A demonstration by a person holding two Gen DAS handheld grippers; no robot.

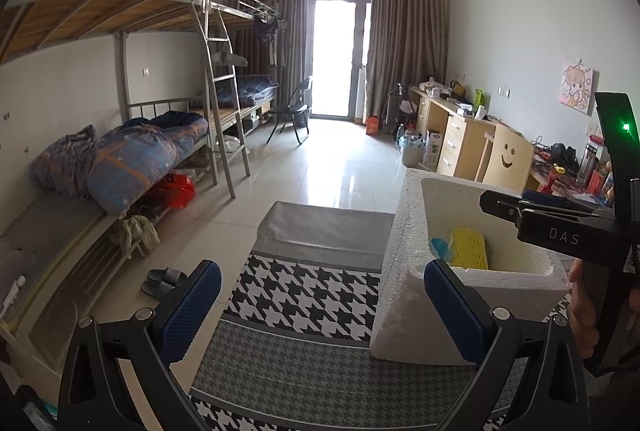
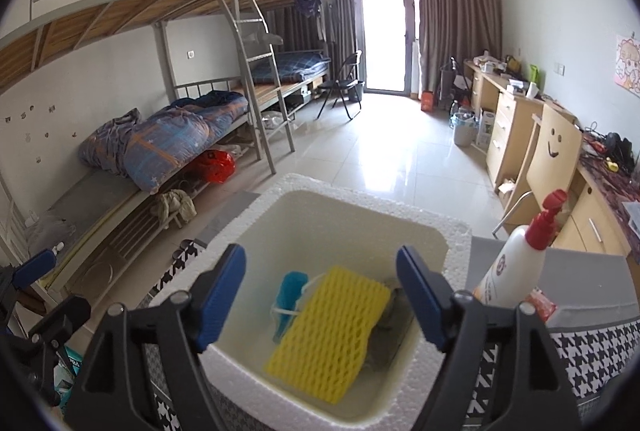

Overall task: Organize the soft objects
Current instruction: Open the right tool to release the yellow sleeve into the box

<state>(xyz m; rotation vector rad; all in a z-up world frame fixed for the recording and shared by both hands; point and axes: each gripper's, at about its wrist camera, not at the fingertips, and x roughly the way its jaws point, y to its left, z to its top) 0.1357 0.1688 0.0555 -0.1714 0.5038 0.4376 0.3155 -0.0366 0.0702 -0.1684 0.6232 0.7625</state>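
Note:
A white foam box (image 1: 404, 271) (image 2: 260, 231) stands on a houndstooth-patterned cloth (image 1: 304, 295). Inside it lie a yellow foam net sleeve (image 2: 332, 331) (image 1: 468, 249), a blue soft item (image 2: 290, 295) (image 1: 440, 247) and a grey-green cloth (image 2: 394, 327). My right gripper (image 2: 320, 291) is open and empty, held above the box opening; in the left wrist view it reaches in from the right (image 1: 520, 211). My left gripper (image 1: 320, 307) is open and empty, over the cloth to the left of the box.
A white pump bottle with a red top (image 2: 516, 267) and a red packet (image 2: 540, 305) stand right of the box. Bunk beds with a blue quilt (image 1: 132, 159) line the left wall. Desks (image 1: 452, 135) and a smiley-face chair (image 1: 506, 159) line the right. Slippers (image 1: 164, 281) lie on the floor.

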